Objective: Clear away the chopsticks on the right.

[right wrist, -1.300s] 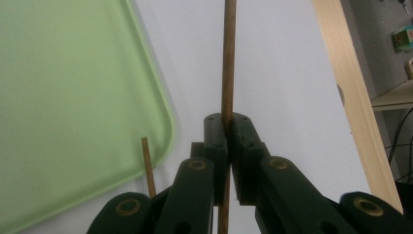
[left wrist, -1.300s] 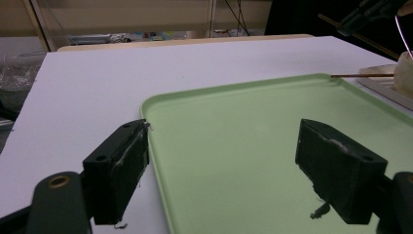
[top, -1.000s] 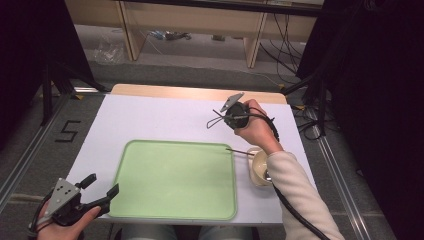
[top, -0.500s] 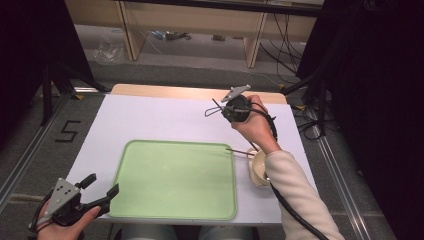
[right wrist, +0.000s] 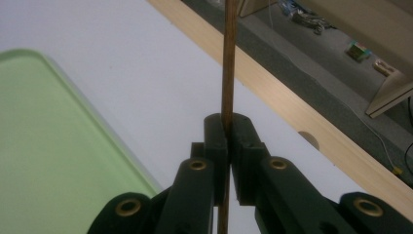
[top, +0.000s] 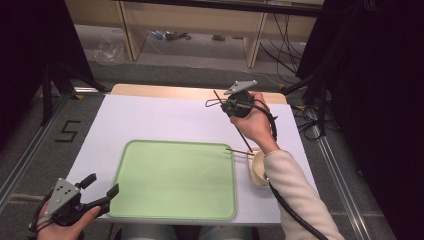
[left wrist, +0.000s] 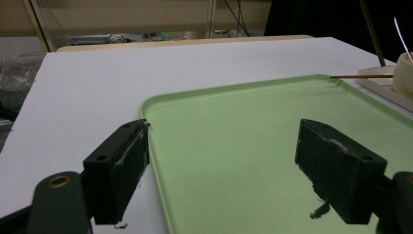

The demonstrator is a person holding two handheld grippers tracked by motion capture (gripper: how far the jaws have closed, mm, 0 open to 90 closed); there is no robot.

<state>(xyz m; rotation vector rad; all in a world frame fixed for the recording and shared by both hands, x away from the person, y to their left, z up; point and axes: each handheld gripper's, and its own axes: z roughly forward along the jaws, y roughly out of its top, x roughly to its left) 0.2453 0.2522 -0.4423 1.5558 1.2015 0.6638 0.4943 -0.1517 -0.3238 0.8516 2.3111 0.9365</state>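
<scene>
My right gripper (top: 229, 106) hangs over the far right of the white table, shut on a thin brown chopstick (top: 242, 135) that slants down toward the bowl. The right gripper view shows the jaws (right wrist: 228, 127) pressed together on this chopstick (right wrist: 228, 58). A second chopstick (top: 239, 150) lies level across the right rim of the green tray (top: 175, 175). My left gripper (top: 102, 192) is open at the tray's near left corner. Its own view (left wrist: 224, 144) has one jaw over the table and one over the tray (left wrist: 263, 107).
A cream bowl (top: 259, 169) stands just right of the tray, under the person's right sleeve. The left gripper view shows the bowl (left wrist: 404, 73) on a flat white holder (left wrist: 384, 88). Beyond the table's wooden far edge (top: 175, 91) lie floor, cables and shelf legs.
The right hand has shifted a little toward the far edge and turned at the wrist, taking the chopstick with it. The left hand and tray have stayed put.
</scene>
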